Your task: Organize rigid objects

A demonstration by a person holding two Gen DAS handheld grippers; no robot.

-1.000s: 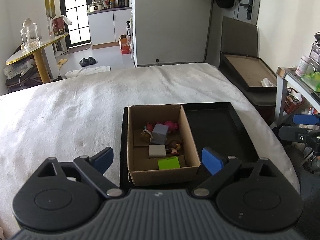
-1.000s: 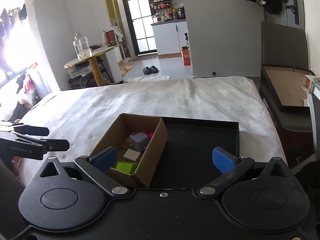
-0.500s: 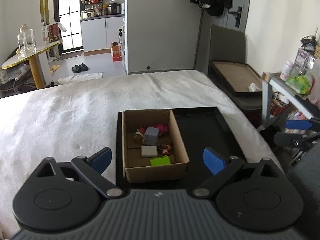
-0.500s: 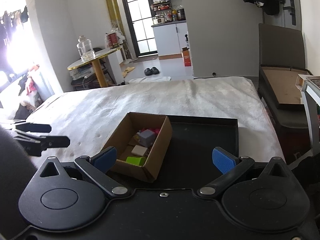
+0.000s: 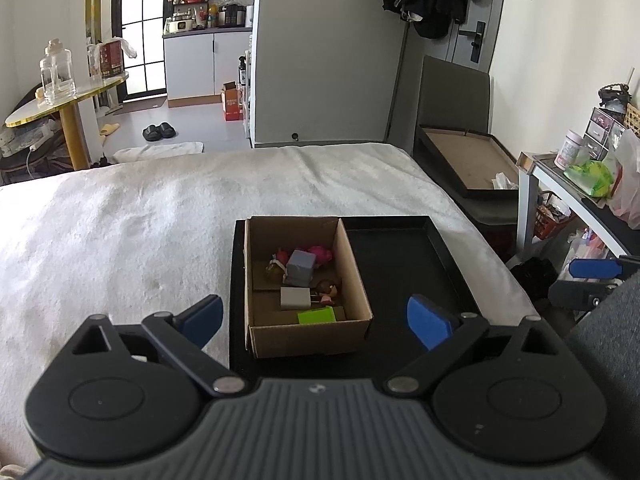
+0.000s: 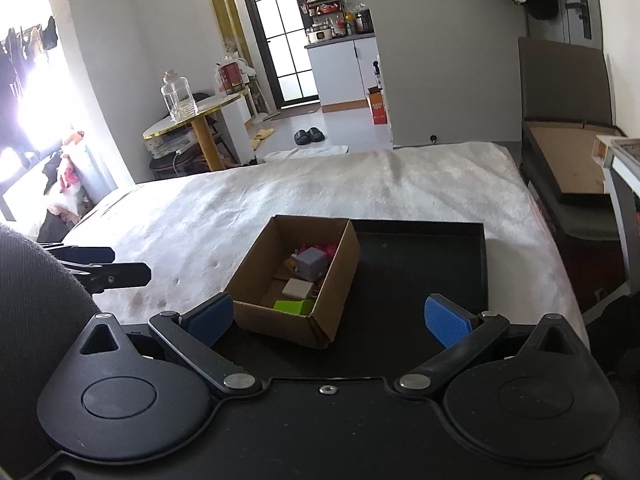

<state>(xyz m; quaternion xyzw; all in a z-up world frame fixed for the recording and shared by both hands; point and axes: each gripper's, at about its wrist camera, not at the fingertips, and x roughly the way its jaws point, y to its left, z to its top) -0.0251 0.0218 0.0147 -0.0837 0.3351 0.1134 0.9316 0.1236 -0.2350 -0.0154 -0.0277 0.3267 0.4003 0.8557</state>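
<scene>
I see the wide bed with its white fleecy cover (image 5: 168,224) filling most of both views, a soft, yielding surface, so anything I set on it may tip. On it lies the shallow black rectangular tray (image 5: 404,256), and in the tray's left part stands the open brown cardboard box (image 5: 352,264). Inside the box sit the small rigid pieces: a grey-lilac cube (image 5: 301,266), a pale beige block (image 5: 295,298), a lime-green flat block (image 5: 316,315) and some pink and red figures (image 5: 320,253). The rest of the tray is bare. That fits pieces already gathered or pieces waiting to be laid out, so I commit to neither. My left gripper (image 5: 314,318) and right gripper (image 6: 328,318) both hover near the box, fingers spread wide, carrying nothing. Any reach into the box should come straight down, clear of its walls. Beyond are a kitchen doorway and a round gold-edged side table (image 6: 192,118)
</scene>
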